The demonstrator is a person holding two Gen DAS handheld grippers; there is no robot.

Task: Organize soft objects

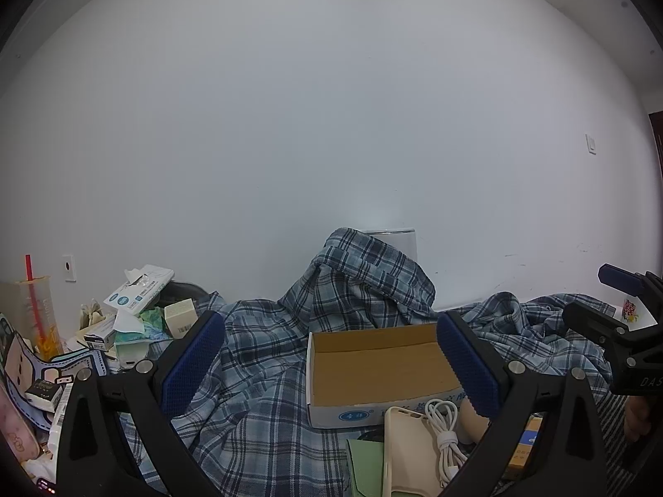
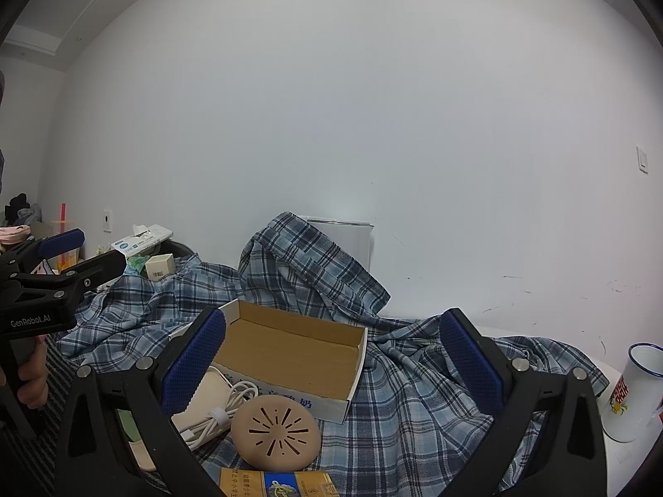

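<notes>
While you hold both tools wide open and empty, your right gripper (image 2: 331,368) is nearer to the soft things: the round beige silicone pad with slits (image 2: 275,435) lies just below and left of it, beside the coiled white cable (image 2: 215,416). Your left gripper (image 1: 331,364) faces the open brown cardboard box (image 1: 373,368), resting on the crumpled blue plaid cloth (image 1: 265,372).

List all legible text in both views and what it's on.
"GenRobot.AI": body of the left claw, seen from the right wrist.
"DAS", cut off: body of the right claw, seen from the left wrist.
Cardboard box front, tissue pack, yellow packet, mug: print too small or blurred to read.
</notes>
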